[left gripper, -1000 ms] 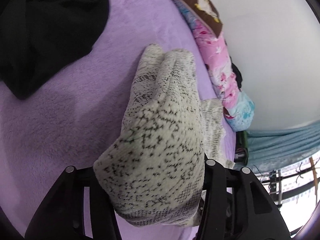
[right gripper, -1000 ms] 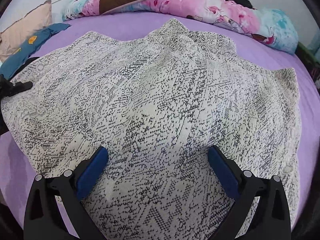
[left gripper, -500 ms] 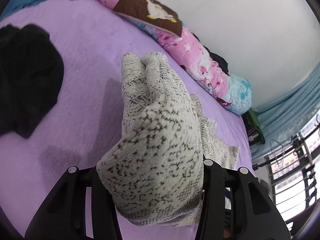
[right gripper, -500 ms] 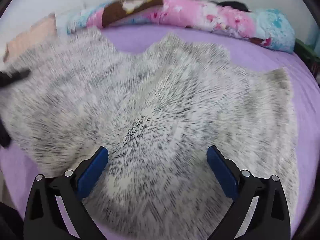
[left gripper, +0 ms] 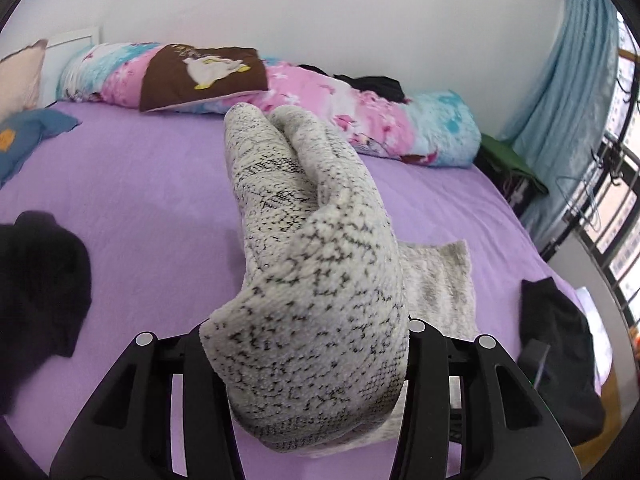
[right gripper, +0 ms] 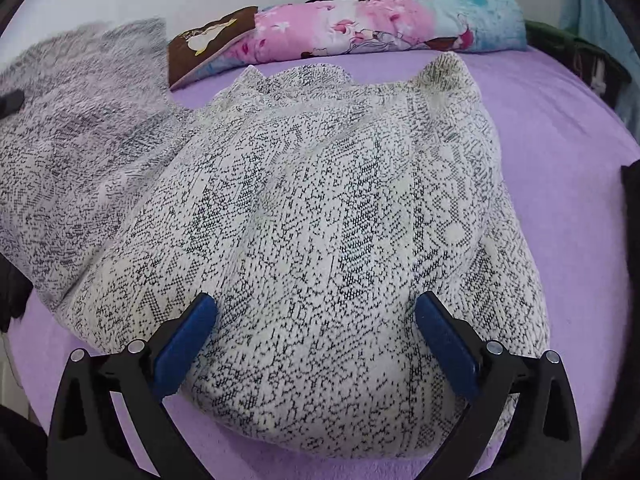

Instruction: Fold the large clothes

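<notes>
A cream knit sweater with black flecks [right gripper: 320, 200] lies heaped on the purple bed [right gripper: 560, 140]. In the left wrist view my left gripper [left gripper: 306, 328] is shut on a thick bunched fold of the sweater [left gripper: 312, 240], held up above the bed, and more of it trails down to the right. In the right wrist view my right gripper [right gripper: 314, 312], with blue pads [right gripper: 184, 344], is shut on the near edge of the sweater. The cloth bulges up between its fingers. The sweater's left part [right gripper: 80, 80] is lifted and blurred.
A rolled pink and blue quilt [left gripper: 360, 112] and a brown pillow [left gripper: 200, 72] lie along the far wall. Black garments lie at the left [left gripper: 40, 280] and right [left gripper: 556, 340] of the bed. A blue cloth [left gripper: 24, 136] is far left, a blue curtain [left gripper: 560, 80] at the right.
My left gripper has risen and rolled upright, carrying its fold of the sweater. In the right wrist view the flat sweater has bunched up, with its left part lifted.
</notes>
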A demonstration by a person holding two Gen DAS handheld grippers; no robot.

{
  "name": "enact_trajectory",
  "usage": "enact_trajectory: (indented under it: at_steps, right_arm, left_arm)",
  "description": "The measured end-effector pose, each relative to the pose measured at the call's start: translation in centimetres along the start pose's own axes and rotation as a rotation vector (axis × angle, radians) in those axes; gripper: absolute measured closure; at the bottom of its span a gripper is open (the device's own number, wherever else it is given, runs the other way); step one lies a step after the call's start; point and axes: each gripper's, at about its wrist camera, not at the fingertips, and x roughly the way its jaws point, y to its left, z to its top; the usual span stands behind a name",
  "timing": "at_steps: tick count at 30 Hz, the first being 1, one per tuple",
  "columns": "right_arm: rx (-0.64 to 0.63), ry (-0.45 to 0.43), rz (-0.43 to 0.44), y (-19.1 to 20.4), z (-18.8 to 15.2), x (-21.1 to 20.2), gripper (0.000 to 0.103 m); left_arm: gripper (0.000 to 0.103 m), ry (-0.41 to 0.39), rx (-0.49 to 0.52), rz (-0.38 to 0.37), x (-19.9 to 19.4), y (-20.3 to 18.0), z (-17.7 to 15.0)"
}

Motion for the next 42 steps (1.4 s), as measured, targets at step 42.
enact_trajectory:
  at_steps: [42]
  right_arm:
    - [0.937, -0.105, 1.044, -23.1, 0.5, -0.3, 0.006]
  left_arm:
    - [0.061, 0.021, 0.613, 0.116, 8.3, -27.4, -10.4]
